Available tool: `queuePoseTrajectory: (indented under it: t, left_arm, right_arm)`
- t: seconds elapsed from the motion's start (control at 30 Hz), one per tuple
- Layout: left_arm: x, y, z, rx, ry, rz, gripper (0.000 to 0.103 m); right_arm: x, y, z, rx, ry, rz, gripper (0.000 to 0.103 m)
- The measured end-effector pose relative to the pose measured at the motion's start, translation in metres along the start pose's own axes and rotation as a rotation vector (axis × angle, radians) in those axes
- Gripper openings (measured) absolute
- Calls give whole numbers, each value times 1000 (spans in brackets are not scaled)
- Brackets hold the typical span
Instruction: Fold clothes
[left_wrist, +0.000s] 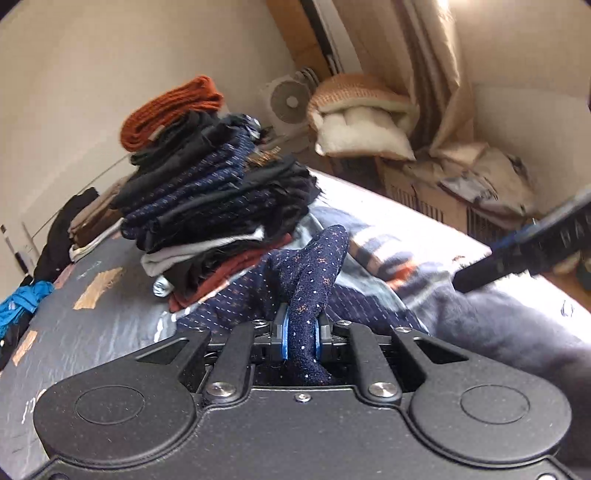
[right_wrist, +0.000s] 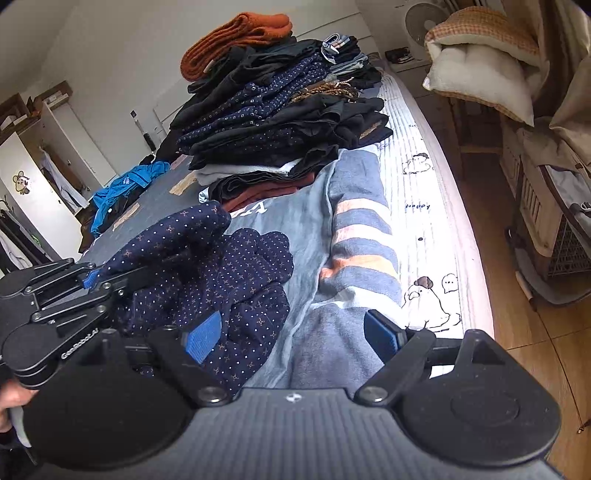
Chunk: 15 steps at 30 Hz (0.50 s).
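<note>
One navy dotted garment (right_wrist: 221, 266) near folded stack (right_wrist: 280, 122); our left gripper (left_wrist: 301, 332) clenched on its bunched end, right gripper (right_wrist: 291, 338) released, garment at its left finger.

Between your left gripper's (left_wrist: 301, 334) blue pads there's navy cloth (left_wrist: 314, 266) — white dots, small orange crosses. Your right gripper's (right_wrist: 295, 334) pads are blue too, black arms behind them. Ahead of those jaws lies a grey-blue garment (right_wrist: 354, 236) with peach and white stripes. Beyond it the stack (right_wrist: 280, 122) runs black, navy-dotted, grey, maroon — a rust-orange knit (right_wrist: 236, 37) on top.
</note>
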<state>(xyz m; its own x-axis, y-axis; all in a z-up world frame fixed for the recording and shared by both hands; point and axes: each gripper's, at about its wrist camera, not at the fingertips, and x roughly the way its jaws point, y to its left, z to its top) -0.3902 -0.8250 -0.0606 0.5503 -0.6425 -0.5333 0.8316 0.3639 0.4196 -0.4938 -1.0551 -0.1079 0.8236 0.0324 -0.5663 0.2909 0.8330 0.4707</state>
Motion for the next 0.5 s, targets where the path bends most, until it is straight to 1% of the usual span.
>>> queuePoseTrajectory:
  t: [0.03,0.07,0.13,0.23,0.27,0.33,0.4,0.5]
  left_arm:
    - [3,-8,-1,27,1,4,13]
    - [9,-16,-3,53,11,7,16]
    - [20,-31,-6,106,33,17,18]
    - [33,-50,-12,190,47,46,27]
    - [37,-55,-13,220,49,64,31]
    - [43,-61,-14,263,51,96,34]
    - [46,-59,-12,264,49,103,34]
    - [44,-44,-9,200,52,90,36]
  right_arm:
    - [-1,-1,1,6,-5,-3,84]
    - [-2,-2,2,15,-13,-4,84]
    - [-4,-4,3,34,-24,-4,84]
    - [-4,-7,4,47,-29,-4,84]
    - [-4,-8,4,48,-30,-4,84]
    - [-3,-9,4,51,-31,-2,84]
    - [-2,-10,4,54,-31,-1,84]
    - [0,-12,4,58,-33,0,84]
